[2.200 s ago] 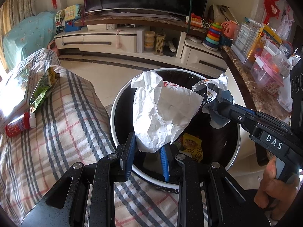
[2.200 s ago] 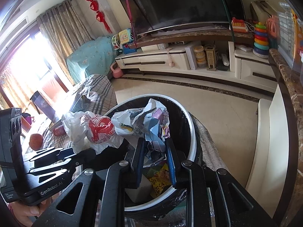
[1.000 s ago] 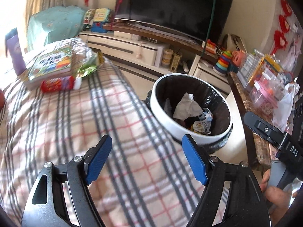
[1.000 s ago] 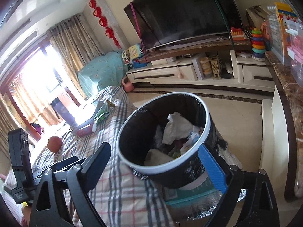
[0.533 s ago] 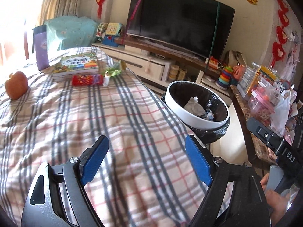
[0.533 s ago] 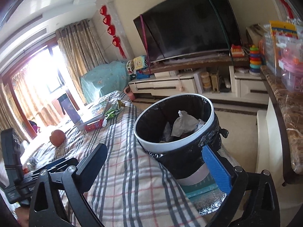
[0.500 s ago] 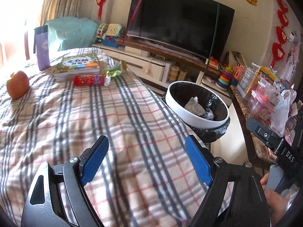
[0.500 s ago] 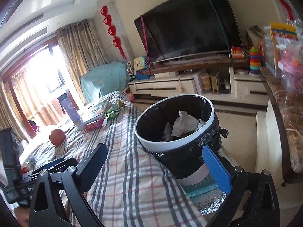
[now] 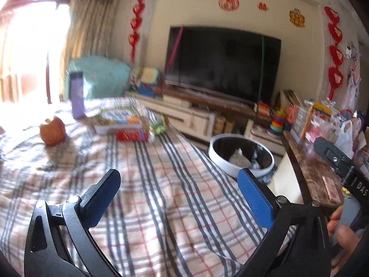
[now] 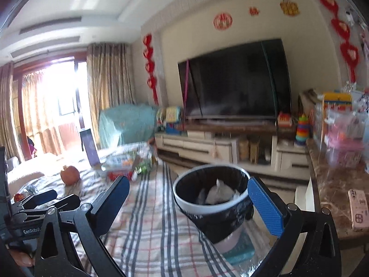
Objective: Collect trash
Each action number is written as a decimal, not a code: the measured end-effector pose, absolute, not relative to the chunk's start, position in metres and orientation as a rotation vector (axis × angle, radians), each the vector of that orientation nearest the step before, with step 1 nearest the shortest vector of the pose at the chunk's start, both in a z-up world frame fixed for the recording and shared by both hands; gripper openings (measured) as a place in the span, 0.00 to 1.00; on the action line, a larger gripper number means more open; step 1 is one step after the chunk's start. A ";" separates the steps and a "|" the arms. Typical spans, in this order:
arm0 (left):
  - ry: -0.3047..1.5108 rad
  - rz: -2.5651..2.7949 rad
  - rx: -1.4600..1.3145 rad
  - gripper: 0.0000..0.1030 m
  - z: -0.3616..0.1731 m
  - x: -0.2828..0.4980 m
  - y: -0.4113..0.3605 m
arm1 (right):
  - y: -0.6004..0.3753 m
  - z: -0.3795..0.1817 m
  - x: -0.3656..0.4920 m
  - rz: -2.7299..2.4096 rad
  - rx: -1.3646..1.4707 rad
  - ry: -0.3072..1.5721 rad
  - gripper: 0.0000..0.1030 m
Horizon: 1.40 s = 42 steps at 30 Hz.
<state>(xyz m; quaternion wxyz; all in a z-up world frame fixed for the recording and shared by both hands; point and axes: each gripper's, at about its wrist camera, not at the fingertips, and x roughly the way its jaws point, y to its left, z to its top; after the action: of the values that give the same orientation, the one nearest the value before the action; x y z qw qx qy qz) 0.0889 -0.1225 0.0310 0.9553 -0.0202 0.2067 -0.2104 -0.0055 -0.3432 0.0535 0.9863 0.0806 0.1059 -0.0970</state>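
A black-lined trash bin with a white rim (image 9: 215,149) (image 10: 184,202) stands beside the plaid-covered surface (image 9: 161,184), with crumpled white paper (image 9: 238,157) (image 10: 219,192) inside. My left gripper (image 9: 178,177) hovers over the cloth, its jaws opening wide with nothing between them. My right gripper (image 10: 188,182) is open and empty, and the bin shows beyond its fingers. At the cloth's far end lie a red snack tube (image 9: 131,135) (image 10: 117,175) and a green wrapper (image 9: 158,127) (image 10: 144,166).
A picture book (image 9: 117,117), an orange fruit (image 9: 52,132) and a purple bottle (image 9: 77,94) sit at the far end. A marble counter (image 10: 329,191) on the right carries a pink phone (image 10: 358,210) and plastic boxes. A TV (image 9: 221,62) and low cabinet stand behind.
Both grippers let their trash go into the bin, then drew back and up from it, so more of the room shows. The left jaws have spread wider.
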 end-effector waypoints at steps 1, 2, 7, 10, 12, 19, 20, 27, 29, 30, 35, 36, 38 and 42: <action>0.396 -0.406 -0.030 1.00 0.031 0.085 -0.121 | -0.343 0.054 -0.007 -0.197 0.164 0.206 1.00; 0.384 -0.390 -0.019 1.00 0.030 0.083 -0.121 | -0.342 0.052 -0.008 -0.202 0.168 0.203 1.00; 0.332 -0.331 -0.004 1.00 0.022 0.072 -0.114 | -0.342 0.043 -0.013 -0.208 0.184 0.193 1.00; 0.321 -0.288 0.018 1.00 0.015 0.068 -0.111 | -0.337 0.037 -0.017 -0.217 0.163 0.187 1.00; 0.321 -0.274 0.028 1.00 0.012 0.066 -0.109 | -0.333 0.035 -0.020 -0.221 0.144 0.181 1.00; 0.307 -0.225 0.043 1.00 0.008 0.057 -0.105 | -0.322 0.033 -0.025 -0.222 0.095 0.176 1.00; 0.306 -0.220 0.040 1.00 0.008 0.056 -0.104 | -0.321 0.033 -0.026 -0.220 0.091 0.176 1.00; 0.303 -0.200 0.059 1.00 0.008 0.050 -0.104 | -0.322 0.029 -0.026 -0.217 0.090 0.193 1.00; 0.305 -0.201 0.063 1.00 0.007 0.049 -0.105 | -0.323 0.029 -0.026 -0.215 0.095 0.197 1.00; 0.305 -0.196 0.066 1.00 0.007 0.049 -0.105 | -0.323 0.028 -0.025 -0.216 0.095 0.199 1.00; 0.308 -0.195 0.070 1.00 0.008 0.048 -0.106 | -0.325 0.024 -0.023 -0.214 0.100 0.217 1.00; 0.308 -0.196 0.072 1.00 0.008 0.048 -0.106 | -0.325 0.023 -0.022 -0.211 0.105 0.221 1.00; 0.306 -0.195 0.075 1.00 0.008 0.047 -0.107 | -0.327 0.022 -0.022 -0.208 0.112 0.225 1.00; 0.306 -0.195 0.079 1.00 0.008 0.047 -0.108 | -0.328 0.021 -0.022 -0.206 0.120 0.229 1.00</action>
<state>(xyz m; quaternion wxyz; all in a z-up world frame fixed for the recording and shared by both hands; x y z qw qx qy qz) 0.0472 -0.1083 0.0078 0.9828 0.0391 0.1521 -0.0968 -0.0221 -0.3280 0.0210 0.9864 0.0598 0.1138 -0.1023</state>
